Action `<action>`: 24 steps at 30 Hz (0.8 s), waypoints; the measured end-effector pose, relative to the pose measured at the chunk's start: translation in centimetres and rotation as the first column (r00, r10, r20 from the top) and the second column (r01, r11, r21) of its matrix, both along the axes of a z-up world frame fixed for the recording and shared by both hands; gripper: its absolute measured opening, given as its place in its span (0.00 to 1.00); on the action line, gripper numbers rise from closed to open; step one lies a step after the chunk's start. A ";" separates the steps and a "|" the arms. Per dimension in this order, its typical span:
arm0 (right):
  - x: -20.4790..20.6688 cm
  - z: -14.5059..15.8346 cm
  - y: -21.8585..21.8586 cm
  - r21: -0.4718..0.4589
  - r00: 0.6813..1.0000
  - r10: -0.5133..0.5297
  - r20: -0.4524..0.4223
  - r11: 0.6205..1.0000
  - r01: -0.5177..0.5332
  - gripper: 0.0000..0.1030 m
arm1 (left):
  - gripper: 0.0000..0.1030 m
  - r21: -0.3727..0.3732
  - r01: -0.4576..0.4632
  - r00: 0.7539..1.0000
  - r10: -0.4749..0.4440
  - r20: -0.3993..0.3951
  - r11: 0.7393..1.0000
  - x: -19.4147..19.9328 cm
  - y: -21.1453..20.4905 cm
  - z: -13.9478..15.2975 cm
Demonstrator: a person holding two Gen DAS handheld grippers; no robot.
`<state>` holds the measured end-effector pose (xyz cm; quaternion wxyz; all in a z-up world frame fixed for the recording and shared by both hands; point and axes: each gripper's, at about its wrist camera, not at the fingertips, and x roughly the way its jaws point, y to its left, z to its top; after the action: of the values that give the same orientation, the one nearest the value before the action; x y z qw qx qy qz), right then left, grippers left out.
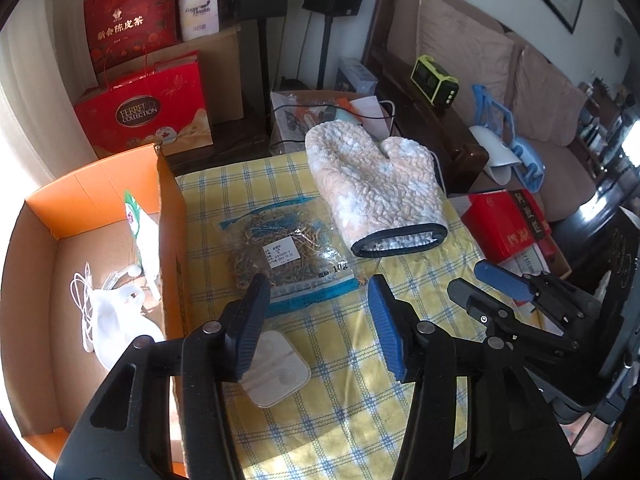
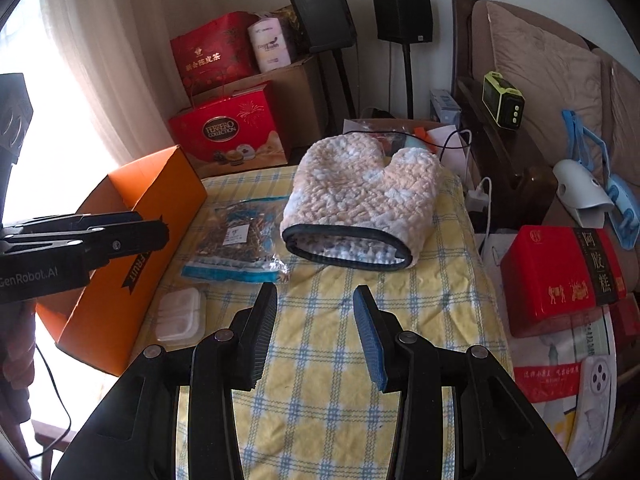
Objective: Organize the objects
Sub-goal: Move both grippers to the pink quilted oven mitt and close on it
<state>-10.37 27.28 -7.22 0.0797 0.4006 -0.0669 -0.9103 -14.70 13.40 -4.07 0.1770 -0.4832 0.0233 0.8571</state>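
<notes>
A fluffy oven mitt [image 1: 372,188] [image 2: 360,200] lies on the yellow checked cloth [image 1: 340,360] [image 2: 332,360], cuff toward me. A clear zip bag of dried herbs [image 1: 280,252] [image 2: 240,240] lies left of it. A small white plastic case [image 1: 276,368] [image 2: 178,314] lies nearer, partly under my left finger. An orange cardboard box [image 1: 172,240] [image 2: 132,248] stands at the left, holding white earphones [image 1: 82,300] and packets. My left gripper [image 1: 316,312] is open and empty above the cloth. My right gripper [image 2: 314,320] [image 1: 480,280] is open and empty to its right.
Red gift bags [image 1: 148,112] [image 2: 228,128] and a brown carton stand behind the box. A red tin [image 1: 504,224] [image 2: 560,280] lies right of the cloth. A sofa with cushions [image 1: 460,48], a green device [image 2: 502,100], speaker stands and cables fill the back.
</notes>
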 end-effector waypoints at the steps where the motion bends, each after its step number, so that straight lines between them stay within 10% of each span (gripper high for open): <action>1: -0.3 -0.1 0.3 0.003 1.000 -0.009 0.000 1.000 0.009 0.40 | 0.54 0.016 -0.002 1.000 0.001 0.009 1.000 -0.3 0.3 -0.1; 24: -10.1 -4.2 7.1 -0.095 0.974 -0.158 0.163 0.980 0.175 0.41 | 0.36 0.096 -0.053 0.974 0.030 0.224 0.994 -9.7 6.8 -8.3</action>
<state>-20.45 34.35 -11.46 0.0191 0.4580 -0.1558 -0.8750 -24.44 20.17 -12.37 0.1848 -0.5667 -0.0506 0.8013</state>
